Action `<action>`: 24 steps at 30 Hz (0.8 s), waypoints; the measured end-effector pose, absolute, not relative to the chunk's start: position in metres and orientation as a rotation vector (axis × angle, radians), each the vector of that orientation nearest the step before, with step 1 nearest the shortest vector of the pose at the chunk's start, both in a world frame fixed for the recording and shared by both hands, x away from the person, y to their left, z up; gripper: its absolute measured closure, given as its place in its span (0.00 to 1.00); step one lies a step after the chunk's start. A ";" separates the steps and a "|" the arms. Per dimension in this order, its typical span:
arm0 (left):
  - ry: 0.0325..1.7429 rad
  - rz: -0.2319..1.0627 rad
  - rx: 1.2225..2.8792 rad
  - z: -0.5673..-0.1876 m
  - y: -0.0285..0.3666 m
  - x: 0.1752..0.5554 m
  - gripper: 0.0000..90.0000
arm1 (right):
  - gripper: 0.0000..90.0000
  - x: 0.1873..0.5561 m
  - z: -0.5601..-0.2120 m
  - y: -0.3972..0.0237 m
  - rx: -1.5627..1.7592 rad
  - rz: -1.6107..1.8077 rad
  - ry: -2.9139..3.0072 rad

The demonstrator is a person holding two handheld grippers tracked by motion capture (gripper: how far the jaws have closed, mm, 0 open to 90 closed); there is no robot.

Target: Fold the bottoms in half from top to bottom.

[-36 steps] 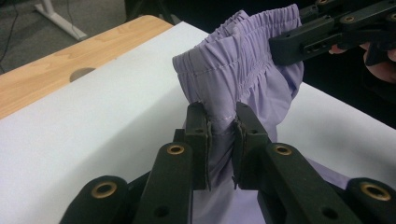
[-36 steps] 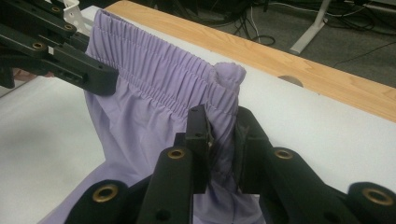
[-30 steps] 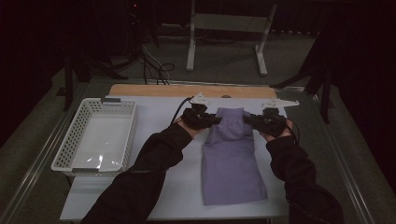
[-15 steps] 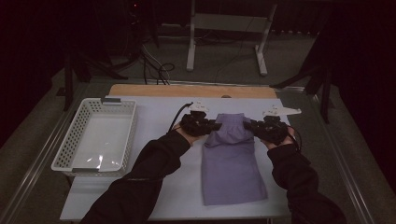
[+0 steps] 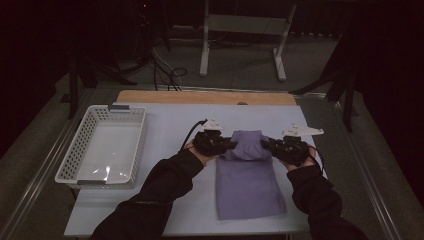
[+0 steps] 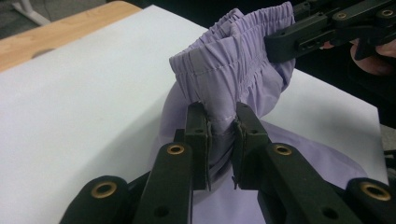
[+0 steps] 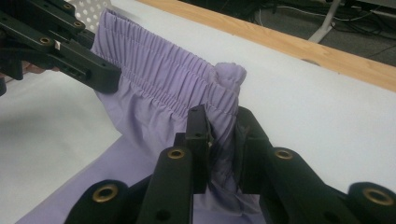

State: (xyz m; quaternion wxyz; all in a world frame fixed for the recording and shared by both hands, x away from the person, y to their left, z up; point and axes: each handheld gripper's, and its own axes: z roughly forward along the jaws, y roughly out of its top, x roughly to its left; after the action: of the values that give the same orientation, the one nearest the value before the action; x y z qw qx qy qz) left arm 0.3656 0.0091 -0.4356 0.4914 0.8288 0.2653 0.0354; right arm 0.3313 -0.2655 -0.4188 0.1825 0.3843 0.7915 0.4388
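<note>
A lilac garment with an elastic waistband (image 5: 247,172) lies lengthwise on the white table sheet (image 5: 165,125). Its waistband end is lifted and folded back toward the person. My left gripper (image 5: 229,145) is shut on the waistband's left corner; in the left gripper view the pads (image 6: 220,140) pinch the bunched cloth (image 6: 233,70). My right gripper (image 5: 264,144) is shut on the right corner, where the fabric (image 7: 163,84) is squeezed between its jaws (image 7: 219,140). Each gripper view also shows the other gripper holding the far corner.
A white perforated basket (image 5: 102,146) stands at the table's left, its bottom bare. A wooden strip (image 5: 205,97) runs along the far edge. A metal stand (image 5: 240,30) and cables lie on the floor beyond.
Both grippers have drawn the waistband toward the person and slightly down, folding the top of the garment over itself. The hands have moved apart a little.
</note>
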 end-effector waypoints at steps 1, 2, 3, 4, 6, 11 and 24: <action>0.644 0.088 2.013 -0.437 0.009 0.364 0.88 | 0.88 0.328 -0.421 -0.266 1.083 1.247 2.235; 0.641 0.085 2.016 -0.438 0.009 0.363 0.88 | 0.88 0.328 -0.421 -0.266 1.083 1.247 2.235; 0.641 0.082 2.014 -0.439 0.009 0.362 0.88 | 0.88 0.326 -0.422 -0.266 1.088 1.250 2.231; 0.637 0.085 2.022 -0.440 0.009 0.361 0.88 | 0.88 0.320 -0.425 -0.267 1.085 1.253 2.236; 0.633 0.077 2.024 -0.443 0.009 0.358 0.88 | 0.88 0.318 -0.427 -0.267 1.086 1.254 2.235; 0.627 0.065 2.036 -0.450 0.006 0.352 0.88 | 0.88 0.310 -0.434 -0.268 1.098 1.257 2.239; 0.600 0.045 2.059 -0.463 0.007 0.339 0.88 | 0.88 0.296 -0.449 -0.270 1.115 1.245 2.262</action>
State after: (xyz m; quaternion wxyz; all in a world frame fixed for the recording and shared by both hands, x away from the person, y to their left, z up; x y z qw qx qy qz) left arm 0.3389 0.0065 -0.4631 0.4778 0.8431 0.2459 0.0185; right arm 0.2959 -0.2703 -0.4494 0.1637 0.3911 0.7935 0.4366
